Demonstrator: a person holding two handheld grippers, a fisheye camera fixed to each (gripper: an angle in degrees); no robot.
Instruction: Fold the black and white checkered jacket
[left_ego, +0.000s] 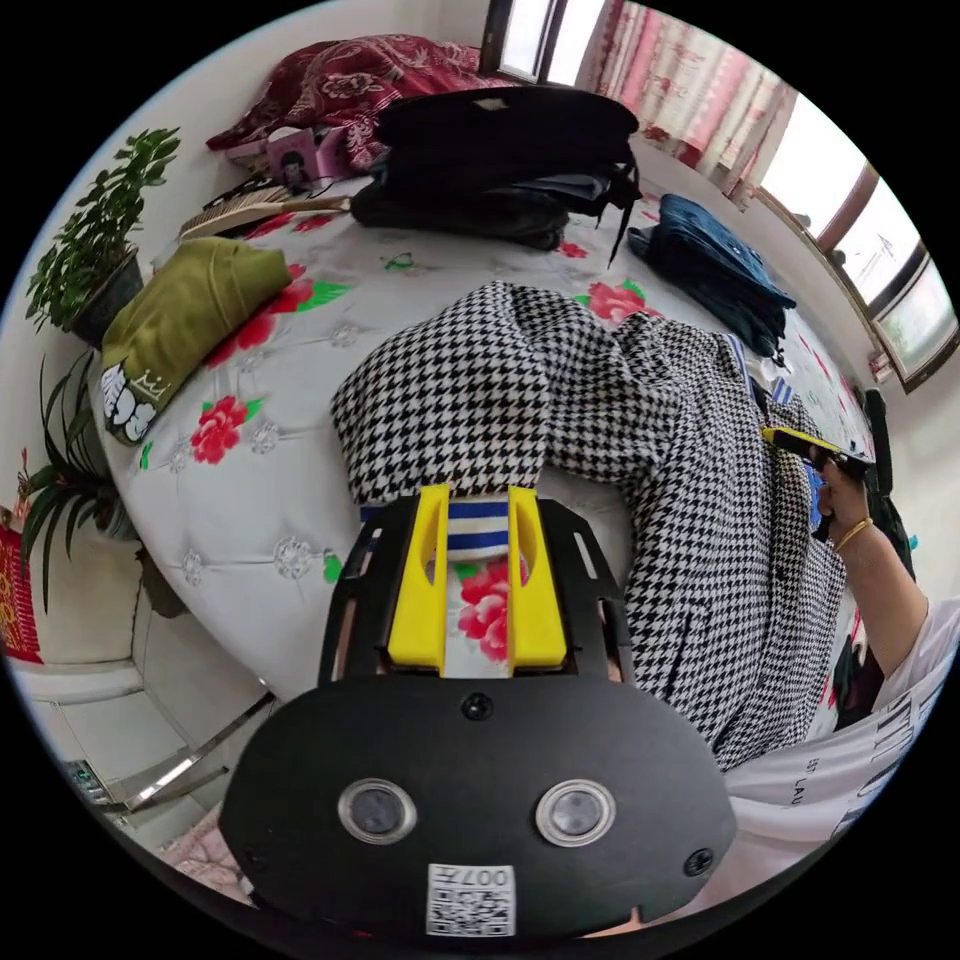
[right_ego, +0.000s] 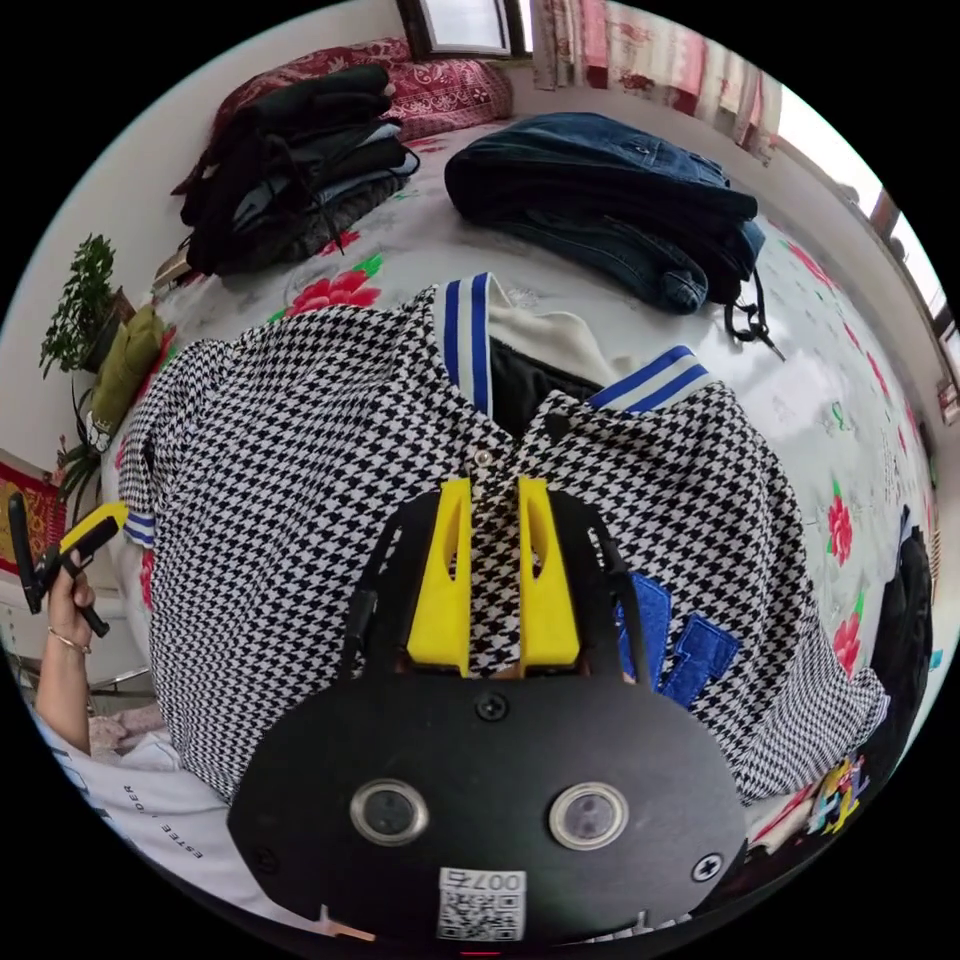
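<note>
While the checkered jacket lies spread on the flowered bed, the left gripper clamps its blue-striped sleeve cuff. The right gripper pinches the jacket's front edge, just below the collar. Folded jeans sit beyond.

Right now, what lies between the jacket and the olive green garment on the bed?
Bare floral bedsheet separates the checkered jacket from the olive green garment, in the left gripper view.

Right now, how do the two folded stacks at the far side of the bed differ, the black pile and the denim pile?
The black pile is dark mixed garments stacked unevenly, edges splaying, a cord hanging off; the denim pile is blue jeans, more even. The black pile lies nearer the red pillow; the denim pile lies nearer the curtained window side. Both rest on the floral bedspread, beyond the checkered jacket.
</note>
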